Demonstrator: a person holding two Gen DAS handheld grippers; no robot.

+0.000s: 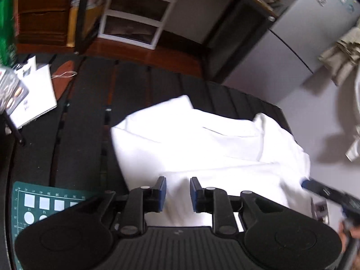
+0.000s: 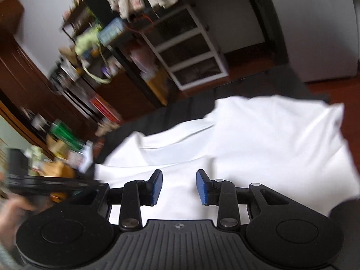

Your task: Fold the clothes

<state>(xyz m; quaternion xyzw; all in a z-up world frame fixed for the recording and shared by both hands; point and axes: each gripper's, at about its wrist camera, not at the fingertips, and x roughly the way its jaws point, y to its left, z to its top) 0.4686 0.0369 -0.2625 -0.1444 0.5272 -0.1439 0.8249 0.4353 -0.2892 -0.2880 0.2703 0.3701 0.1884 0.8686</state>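
A white garment (image 1: 202, 139) lies crumpled and partly folded on a dark slatted table (image 1: 85, 117). My left gripper (image 1: 177, 180) hovers over its near edge with the blue pads apart and only flat cloth behind the gap. At the right of this view a blue fingertip (image 1: 305, 182) of the other tool reaches the cloth's right edge. In the right wrist view the same white garment (image 2: 258, 135) spreads across the table (image 2: 191, 103). My right gripper (image 2: 178, 173) is open above it, nothing pinched. A blurred hand (image 2: 11, 204) holds the left tool at the far left.
A green cutting mat (image 1: 45, 200) lies at the table's near left, white papers (image 1: 38, 94) at its far left. Behind stand a white drawer unit (image 1: 135, 15), a grey fridge (image 1: 303, 33) and cluttered shelves (image 2: 90, 45). The floor is reddish wood (image 2: 351, 117).
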